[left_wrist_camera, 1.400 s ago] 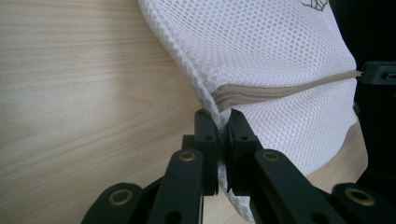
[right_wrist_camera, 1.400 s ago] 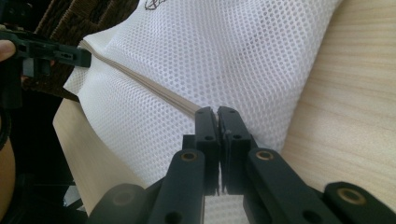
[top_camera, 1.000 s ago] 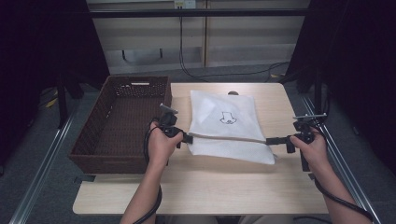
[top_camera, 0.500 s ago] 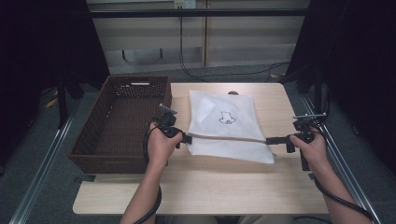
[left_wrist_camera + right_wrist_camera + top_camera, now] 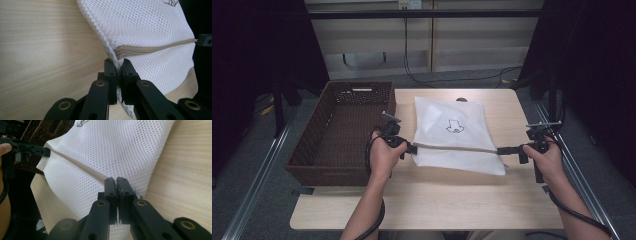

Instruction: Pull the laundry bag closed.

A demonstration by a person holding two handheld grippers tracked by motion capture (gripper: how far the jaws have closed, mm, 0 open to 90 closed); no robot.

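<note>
White mesh bag (image 5: 455,134), stretched between left hand-held gripper (image 5: 412,148), right hand-held gripper (image 5: 501,150)

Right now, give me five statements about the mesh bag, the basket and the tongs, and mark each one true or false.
1. Both tongs grip the white mesh bag at opposite ends of its zipper. True.
2. The mesh bag lies inside the wicker basket. False: it is on the table, beside the basket.
3. The left tongs are clamped on mesh. True.
4. The right tongs hang open above the table. False: they are shut on the bag.
5. The bag's zipper is beige. True.
</note>
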